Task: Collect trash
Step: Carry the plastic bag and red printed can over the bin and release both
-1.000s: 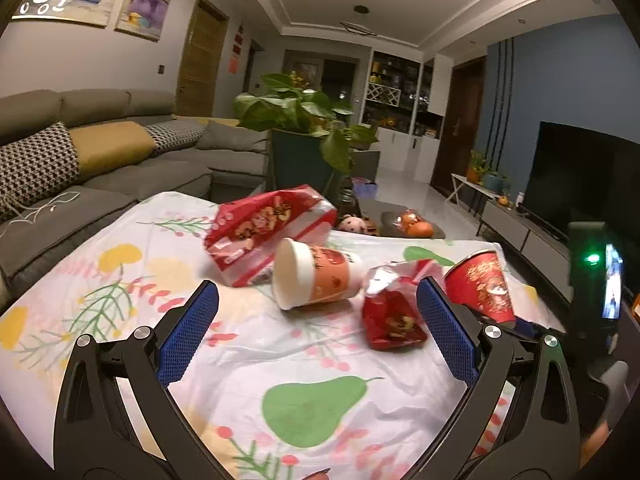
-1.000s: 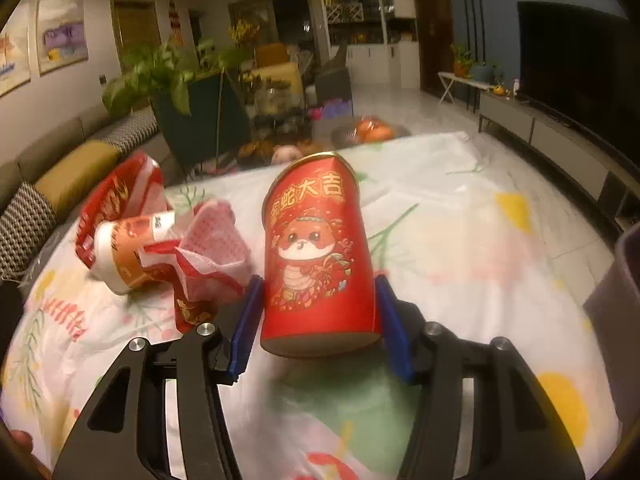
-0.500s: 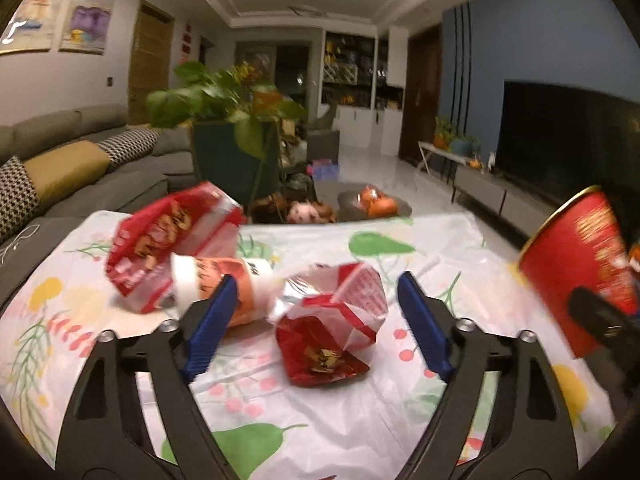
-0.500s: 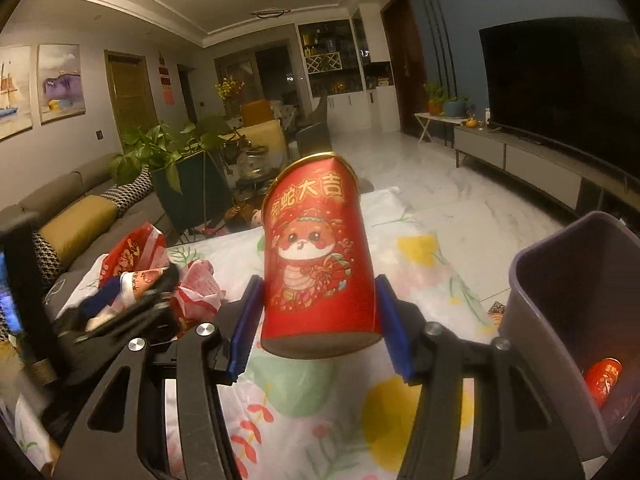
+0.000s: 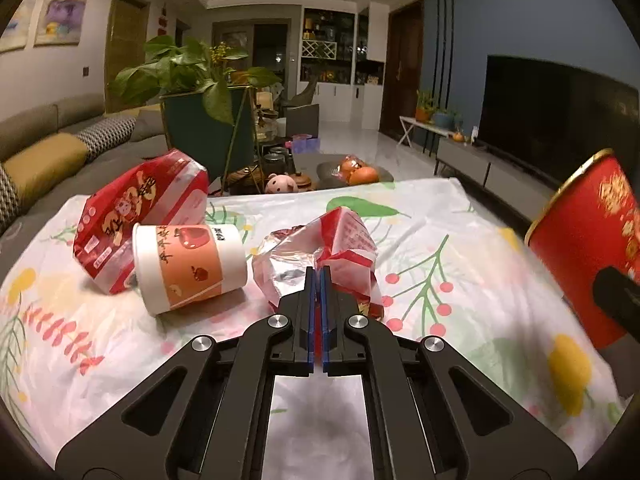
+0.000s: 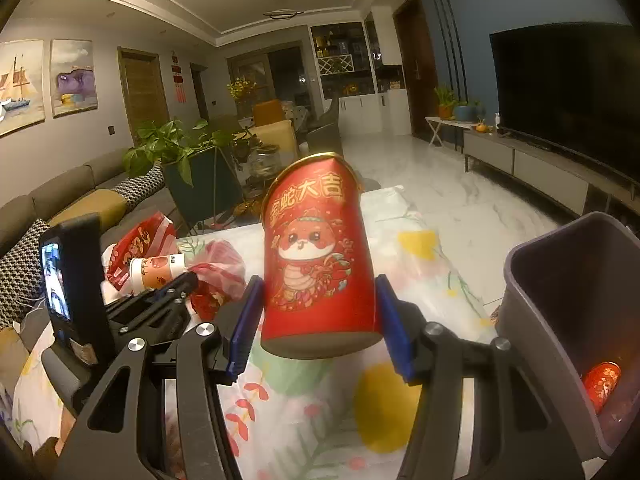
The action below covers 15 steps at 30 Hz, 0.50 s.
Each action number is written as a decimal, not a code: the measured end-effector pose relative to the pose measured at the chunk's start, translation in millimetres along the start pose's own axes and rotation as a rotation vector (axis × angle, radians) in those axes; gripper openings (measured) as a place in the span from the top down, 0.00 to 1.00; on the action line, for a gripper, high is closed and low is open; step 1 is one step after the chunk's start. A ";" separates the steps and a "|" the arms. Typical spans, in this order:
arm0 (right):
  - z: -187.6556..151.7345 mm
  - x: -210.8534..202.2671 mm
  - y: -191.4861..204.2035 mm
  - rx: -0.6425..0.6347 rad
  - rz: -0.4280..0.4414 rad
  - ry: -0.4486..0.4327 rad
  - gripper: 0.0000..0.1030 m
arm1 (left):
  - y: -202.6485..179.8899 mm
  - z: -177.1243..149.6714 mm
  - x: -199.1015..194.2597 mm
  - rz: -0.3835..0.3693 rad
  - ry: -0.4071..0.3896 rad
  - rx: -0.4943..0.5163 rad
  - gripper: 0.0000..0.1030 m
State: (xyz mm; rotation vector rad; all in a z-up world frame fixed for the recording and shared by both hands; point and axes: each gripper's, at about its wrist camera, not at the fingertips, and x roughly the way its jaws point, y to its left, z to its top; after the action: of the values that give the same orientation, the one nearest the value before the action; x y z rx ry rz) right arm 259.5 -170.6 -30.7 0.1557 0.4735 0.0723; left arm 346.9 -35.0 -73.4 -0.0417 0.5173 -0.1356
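Observation:
My right gripper [image 6: 318, 292] is shut on a red paper cup [image 6: 318, 264] with a cartoon snake, held above the table; the cup also shows at the right of the left wrist view [image 5: 588, 248]. My left gripper [image 5: 319, 276] is shut on the edge of a crumpled red and silver wrapper [image 5: 320, 248] lying on the tablecloth. A white and orange paper cup [image 5: 188, 264] lies on its side to the left, against a red snack bag [image 5: 136, 208]. A grey trash bin [image 6: 568, 320] stands at the right with a red can [image 6: 600, 384] inside.
The table has a white fruit-print cloth [image 5: 440, 240]. Behind it stand a potted plant [image 5: 200, 92], a low table with oranges [image 5: 356, 174] and a grey sofa [image 5: 40, 152]. A TV [image 5: 560, 120] is on the right wall.
My left gripper has moved forward and closed from wide open onto the crumpled wrapper. My right gripper has carried the red cup up and right, toward the grey bin.

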 end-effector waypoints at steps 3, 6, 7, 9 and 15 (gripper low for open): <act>-1.2 -4.9 0.8 -0.008 0.003 -0.002 0.47 | 5.6 -3.1 -11.4 -0.014 -0.009 -0.037 0.99; -2.6 -12.0 1.4 -0.021 0.006 -0.010 0.47 | 7.9 -4.9 -30.1 -0.013 -0.033 -0.058 0.99; -3.2 -15.3 1.7 -0.026 0.009 -0.012 0.47 | 7.9 -5.5 -40.4 -0.009 -0.045 -0.062 0.99; -4.6 -22.1 2.0 -0.033 0.014 -0.018 0.47 | 7.8 -6.0 -54.9 -0.007 -0.057 -0.077 0.99; -10.0 -49.0 0.7 -0.063 0.026 -0.033 0.47 | -12.7 -9.8 -95.4 0.024 -0.094 -0.043 0.99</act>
State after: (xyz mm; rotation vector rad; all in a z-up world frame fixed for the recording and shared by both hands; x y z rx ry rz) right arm 211.5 -173.7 -17.4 0.1008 0.4353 0.1101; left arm 258.5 -34.4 -34.2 -0.0833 0.4268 -0.0987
